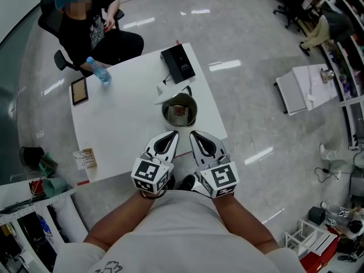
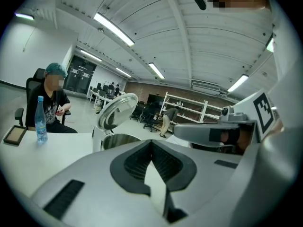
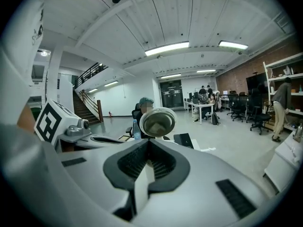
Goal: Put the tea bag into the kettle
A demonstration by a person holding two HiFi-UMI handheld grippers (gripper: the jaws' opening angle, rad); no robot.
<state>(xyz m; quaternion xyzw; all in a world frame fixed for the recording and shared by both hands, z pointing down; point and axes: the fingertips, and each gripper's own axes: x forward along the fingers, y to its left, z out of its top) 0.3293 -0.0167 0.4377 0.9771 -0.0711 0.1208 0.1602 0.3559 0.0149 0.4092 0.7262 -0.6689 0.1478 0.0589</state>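
Kettle point(image 1: 165, 114) stands lid-open on the surface point(image 1: 125, 118), and a tea bag point(image 1: 180, 112) appears to lie inside. Left gripper point(image 1: 170, 136) and right gripper point(image 1: 195, 135): fingers closed, empty. Task judged essentially complete.

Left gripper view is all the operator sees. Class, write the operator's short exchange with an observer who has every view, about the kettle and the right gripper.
Operator: Anything inside the kettle?
Observer: Yes; from the head view a small pale-and-reddish item lies in the open kettle, too small to identify.
Operator: Is the right gripper holding anything?
Observer: No; its own view shows jaws shut, nothing between.
Operator: What is behind the kettle?
Observer: A black box on the table.
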